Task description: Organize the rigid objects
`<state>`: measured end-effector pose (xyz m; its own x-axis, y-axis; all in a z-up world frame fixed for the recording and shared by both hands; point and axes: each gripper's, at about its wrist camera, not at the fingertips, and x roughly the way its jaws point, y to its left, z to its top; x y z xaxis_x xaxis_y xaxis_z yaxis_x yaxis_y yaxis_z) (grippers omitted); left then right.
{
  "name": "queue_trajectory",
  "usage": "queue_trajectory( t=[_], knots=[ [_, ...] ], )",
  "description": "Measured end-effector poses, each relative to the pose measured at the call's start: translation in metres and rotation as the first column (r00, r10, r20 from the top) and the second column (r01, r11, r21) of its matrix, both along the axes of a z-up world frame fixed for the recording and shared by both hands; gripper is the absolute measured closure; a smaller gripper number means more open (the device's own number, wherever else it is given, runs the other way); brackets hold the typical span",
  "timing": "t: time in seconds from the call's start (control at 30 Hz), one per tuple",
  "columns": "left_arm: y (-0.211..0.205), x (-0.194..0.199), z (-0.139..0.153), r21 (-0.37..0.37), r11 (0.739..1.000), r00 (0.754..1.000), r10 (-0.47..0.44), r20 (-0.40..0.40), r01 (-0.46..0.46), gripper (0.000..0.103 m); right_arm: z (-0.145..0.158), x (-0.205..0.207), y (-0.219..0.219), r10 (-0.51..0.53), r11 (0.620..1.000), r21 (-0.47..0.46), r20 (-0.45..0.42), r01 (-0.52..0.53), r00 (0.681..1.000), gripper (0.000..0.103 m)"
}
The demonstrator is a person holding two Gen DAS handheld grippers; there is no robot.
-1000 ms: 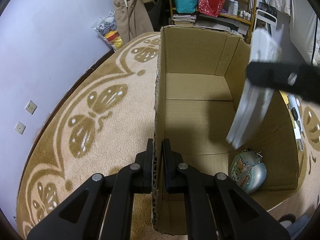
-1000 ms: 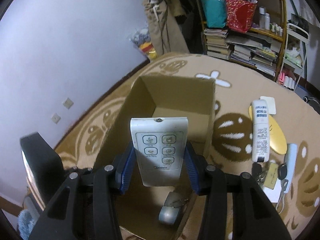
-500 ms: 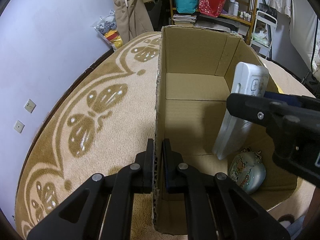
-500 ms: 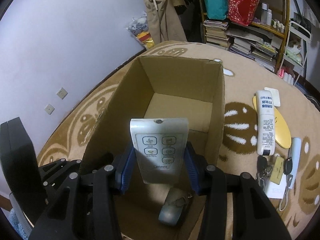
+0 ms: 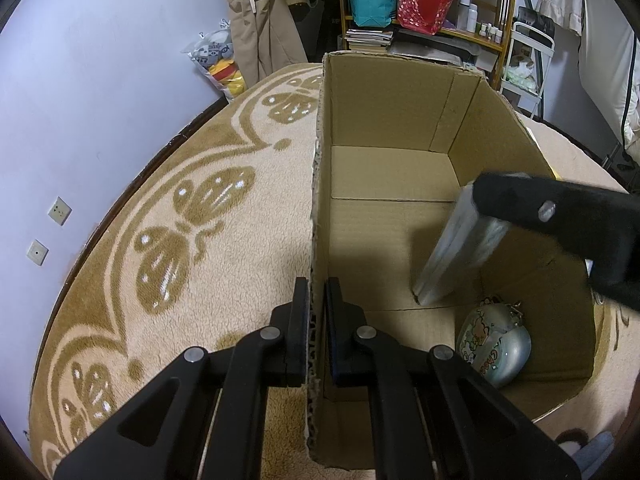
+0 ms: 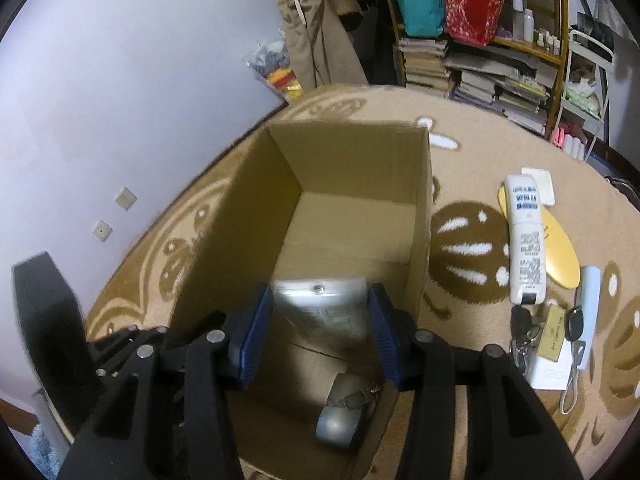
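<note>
Your right gripper [image 6: 320, 334] has the white remote control [image 6: 320, 312] between its blue pads [image 6: 256, 328], down inside the cardboard box [image 5: 400, 120]. The jaws have just been opening a little; the remote is blurred in the right wrist view, so you cannot tell whether the pads still press on it. From the left wrist view its long axis runs steeply tilted, upper end leaning toward the box's right wall, lower end [image 5: 430, 298] at or just above the box floor near the middle. Its button face looks toward your right wrist camera.

Your left gripper [image 5: 316, 300] is clamped on the box's left wall, one finger outside and one inside, pinching the cardboard edge.

In the box, a silvery round tin [image 5: 494, 350] with cartoon print lies in the near right corner, just beside the remote's lower end. The far half of the box floor is bare cardboard.

Outside on the carpet [image 6: 460, 240], right of the box, lie a long white remote [image 6: 526, 240] over a yellow oval piece [image 6: 560, 248], a pale blue bar [image 6: 588, 312], keys [image 6: 524, 340] and a card [image 6: 554, 332], all well apart from the box wall.
</note>
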<state>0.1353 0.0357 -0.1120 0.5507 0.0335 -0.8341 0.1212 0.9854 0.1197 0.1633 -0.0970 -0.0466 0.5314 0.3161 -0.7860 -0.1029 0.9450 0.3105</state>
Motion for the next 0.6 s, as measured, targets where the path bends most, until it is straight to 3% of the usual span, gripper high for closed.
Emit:
queue_trajectory(
  t=[0.1, 0.23, 0.3, 0.6],
  knots=[
    [0.0, 0.0, 0.0, 0.0, 1.0, 1.0, 0.001, 0.0, -0.001, 0.095, 0.012, -0.001, -0.004, -0.01, 1.0, 0.008, 0.029, 0.009, 1.0, 0.036],
    [0.001, -0.001, -0.001, -0.001, 1.0, 1.0, 0.001, 0.0, -0.001, 0.095, 0.024, 0.0, -0.01, -0.017, 1.0, -0.009, 0.054, 0.018, 0.998, 0.031],
    [0.001, -0.001, -0.001, 0.0, 1.0, 1.0, 0.001, -0.001, -0.001, 0.095, 0.029, -0.002, -0.015, -0.031, 0.999, -0.012, 0.068, 0.032, 0.997, 0.019],
    [0.0, -0.003, 0.001, 0.003, 1.0, 1.0, 0.002, 0.003, -0.002, 0.095, 0.04, -0.01, -0.051, -0.099, 0.993, -0.06, 0.107, 0.106, 0.989, 0.005]
  ],
)
